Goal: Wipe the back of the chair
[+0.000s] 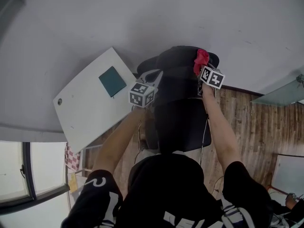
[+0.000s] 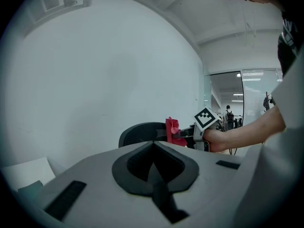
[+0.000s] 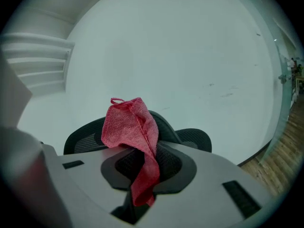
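Note:
The black mesh-backed chair (image 1: 179,87) stands just in front of me, facing a white wall. My right gripper (image 1: 205,69) is at the right end of the chair back's top edge, shut on a red cloth (image 1: 201,60). In the right gripper view the cloth (image 3: 130,125) bunches above the jaws and hangs down between them, with the chair back (image 3: 83,137) right behind it. My left gripper (image 1: 151,80) hovers by the chair's left side, jaws together and holding nothing. The left gripper view shows the chair back (image 2: 141,134), the cloth (image 2: 172,129) and the right gripper (image 2: 188,136) a short way ahead.
A white desk (image 1: 88,109) with a teal book (image 1: 112,81) on it stands left of the chair. The white wall (image 1: 156,18) is close behind the chair. The floor (image 1: 256,127) is wood, with a glass partition (image 1: 285,91) at the right.

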{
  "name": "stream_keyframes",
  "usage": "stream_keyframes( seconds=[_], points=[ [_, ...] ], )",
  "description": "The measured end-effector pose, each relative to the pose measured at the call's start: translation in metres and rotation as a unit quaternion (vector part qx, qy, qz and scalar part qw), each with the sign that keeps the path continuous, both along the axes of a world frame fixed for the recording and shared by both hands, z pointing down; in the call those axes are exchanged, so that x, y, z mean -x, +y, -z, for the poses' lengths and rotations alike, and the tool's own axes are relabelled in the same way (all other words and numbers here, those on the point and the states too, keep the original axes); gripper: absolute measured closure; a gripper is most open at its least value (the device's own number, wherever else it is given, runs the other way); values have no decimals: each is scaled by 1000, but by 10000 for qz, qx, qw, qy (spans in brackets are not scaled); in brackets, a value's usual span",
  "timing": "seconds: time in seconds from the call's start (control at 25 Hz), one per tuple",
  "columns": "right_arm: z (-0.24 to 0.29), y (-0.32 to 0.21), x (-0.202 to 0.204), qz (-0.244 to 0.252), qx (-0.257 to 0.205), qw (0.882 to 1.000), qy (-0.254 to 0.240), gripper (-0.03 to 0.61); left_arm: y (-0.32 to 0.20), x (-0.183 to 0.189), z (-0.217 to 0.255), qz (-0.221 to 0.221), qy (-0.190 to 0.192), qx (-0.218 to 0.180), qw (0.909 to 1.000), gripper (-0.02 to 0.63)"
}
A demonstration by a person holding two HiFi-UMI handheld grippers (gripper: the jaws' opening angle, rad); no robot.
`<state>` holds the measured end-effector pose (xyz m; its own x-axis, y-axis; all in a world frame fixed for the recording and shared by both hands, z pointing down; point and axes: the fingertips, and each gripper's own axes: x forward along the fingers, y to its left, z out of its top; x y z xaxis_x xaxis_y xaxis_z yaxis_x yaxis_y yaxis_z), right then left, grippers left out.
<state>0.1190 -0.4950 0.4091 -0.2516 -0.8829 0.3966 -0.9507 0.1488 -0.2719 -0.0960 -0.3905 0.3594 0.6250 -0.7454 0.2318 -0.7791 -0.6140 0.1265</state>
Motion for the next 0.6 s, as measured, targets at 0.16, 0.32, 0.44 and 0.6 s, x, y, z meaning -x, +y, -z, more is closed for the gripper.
stream_keyframes(
  seconds=[0.16,0.32,0.44,0.6],
  points=[
    [2,8,-15,-209,-22,9997,135,503,3,1,-1,-63,18,-7,10000,589],
    [2,17,-31,-506,31,9985,193,503,8,6,-3,-96,24,-8,10000,589],
    [8,24,-34,-708,33,9972,257,506,11,16,-5,-90,56,4,9999,589],
    [18,34,-8,-549,-89,9982,205,506,16,36,-7,-86,53,8,9999,589]
  ],
)
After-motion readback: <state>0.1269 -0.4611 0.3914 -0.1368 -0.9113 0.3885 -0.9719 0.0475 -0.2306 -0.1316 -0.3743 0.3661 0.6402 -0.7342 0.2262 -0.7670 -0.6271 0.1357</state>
